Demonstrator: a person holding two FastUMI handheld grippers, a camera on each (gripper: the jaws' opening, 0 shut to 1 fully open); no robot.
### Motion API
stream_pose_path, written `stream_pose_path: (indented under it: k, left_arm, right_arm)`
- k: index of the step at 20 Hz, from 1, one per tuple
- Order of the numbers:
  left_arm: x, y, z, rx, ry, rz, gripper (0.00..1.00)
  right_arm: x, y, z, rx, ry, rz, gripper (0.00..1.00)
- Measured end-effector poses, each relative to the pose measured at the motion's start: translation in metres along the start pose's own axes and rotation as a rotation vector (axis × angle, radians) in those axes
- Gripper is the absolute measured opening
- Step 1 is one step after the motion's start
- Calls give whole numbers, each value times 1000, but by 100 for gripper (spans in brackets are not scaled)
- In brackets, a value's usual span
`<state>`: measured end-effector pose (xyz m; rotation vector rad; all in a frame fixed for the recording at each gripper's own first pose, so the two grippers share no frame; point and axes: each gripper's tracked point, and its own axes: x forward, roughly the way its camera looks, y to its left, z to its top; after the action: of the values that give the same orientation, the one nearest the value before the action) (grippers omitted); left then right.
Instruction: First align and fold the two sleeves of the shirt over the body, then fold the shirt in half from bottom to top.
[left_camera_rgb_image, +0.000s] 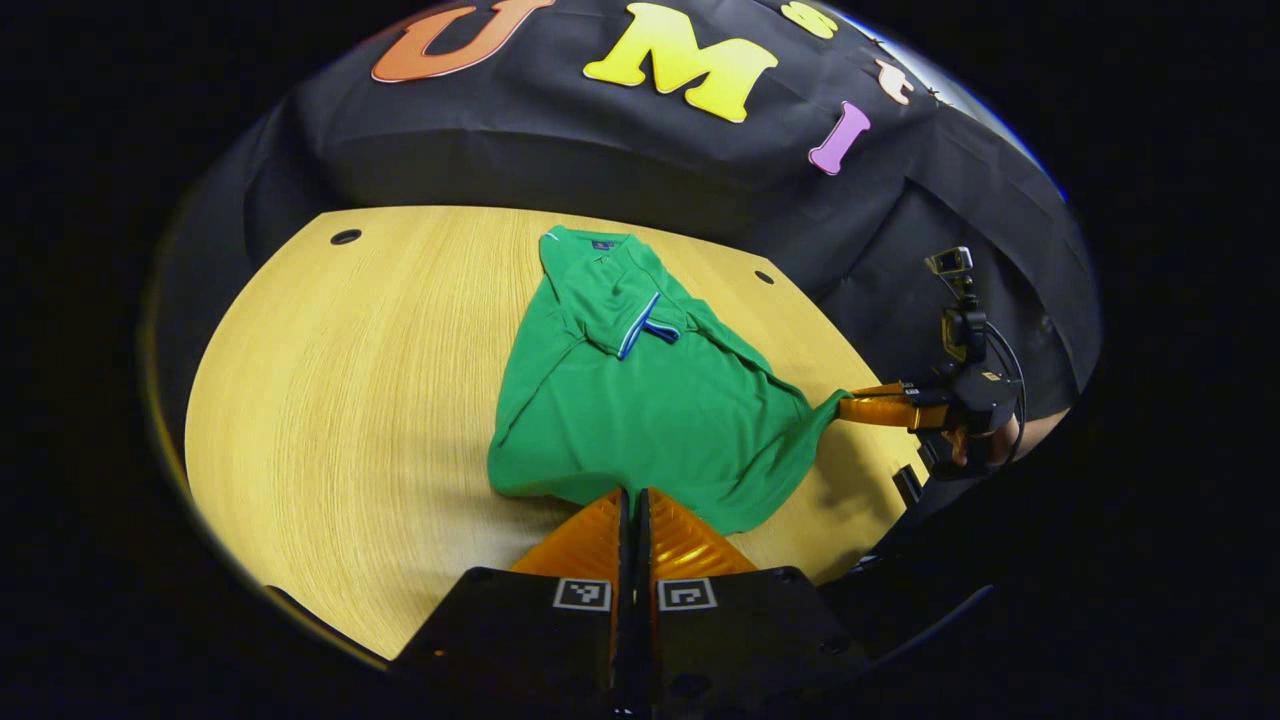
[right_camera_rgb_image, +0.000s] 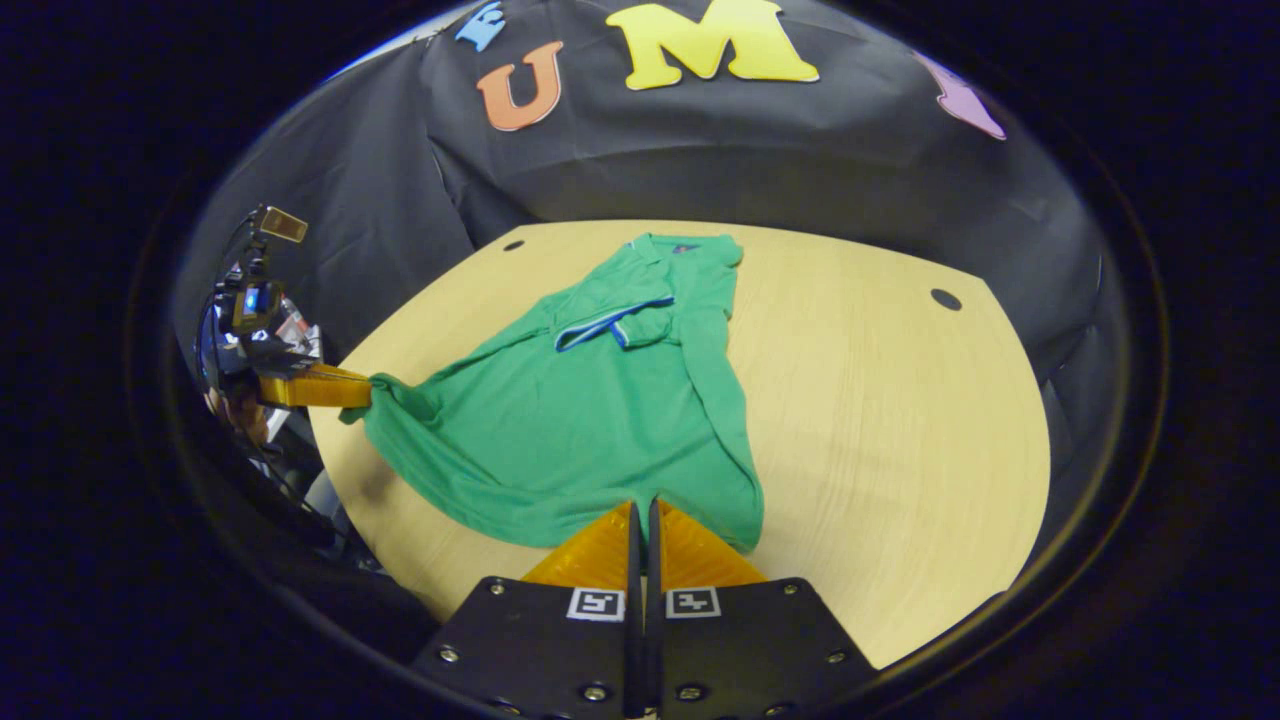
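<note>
A green polo shirt (left_camera_rgb_image: 640, 410) (right_camera_rgb_image: 560, 430) lies on the wooden table (left_camera_rgb_image: 350, 400) (right_camera_rgb_image: 900, 420), collar (left_camera_rgb_image: 600, 243) at the far end. Its sleeves with blue-and-white trim (left_camera_rgb_image: 640, 325) (right_camera_rgb_image: 610, 325) are folded over the body. At the bottom of the left gripper view, my left gripper (left_camera_rgb_image: 633, 495) is shut on the near hem. The same gripper (right_camera_rgb_image: 365, 388) pinches a stretched hem corner at the left of the right gripper view. My right gripper (right_camera_rgb_image: 643, 505) is shut on the hem at the other end, and its tips (left_camera_rgb_image: 845, 405) hold a pulled-out corner.
Round holes (left_camera_rgb_image: 345, 237) (left_camera_rgb_image: 764, 277) (right_camera_rgb_image: 945, 299) pierce the tabletop near its far corners. Bare wood lies on both sides of the shirt. A hand (left_camera_rgb_image: 1000, 440) holds the right gripper beyond the table's edge.
</note>
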<state>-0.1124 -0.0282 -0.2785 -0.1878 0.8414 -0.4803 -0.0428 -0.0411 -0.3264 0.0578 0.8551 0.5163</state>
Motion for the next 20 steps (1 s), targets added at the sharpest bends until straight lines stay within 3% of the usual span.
stream_pose_path:
  k: [6, 15, 20]
  left_arm:
    - [2, 14, 45, -41, -82, 7, 3]
    - [3, 14, 122, 37, -179, -10, 3]
    - [9, 24, 164, 25, -226, 5, 3]
  right_arm:
    - [-6, -2, 40, -14, -72, -9, 1]
    - [-14, -11, 119, -29, -186, -36, 1]
    - [-7, -10, 157, -15, -220, -40, 1]
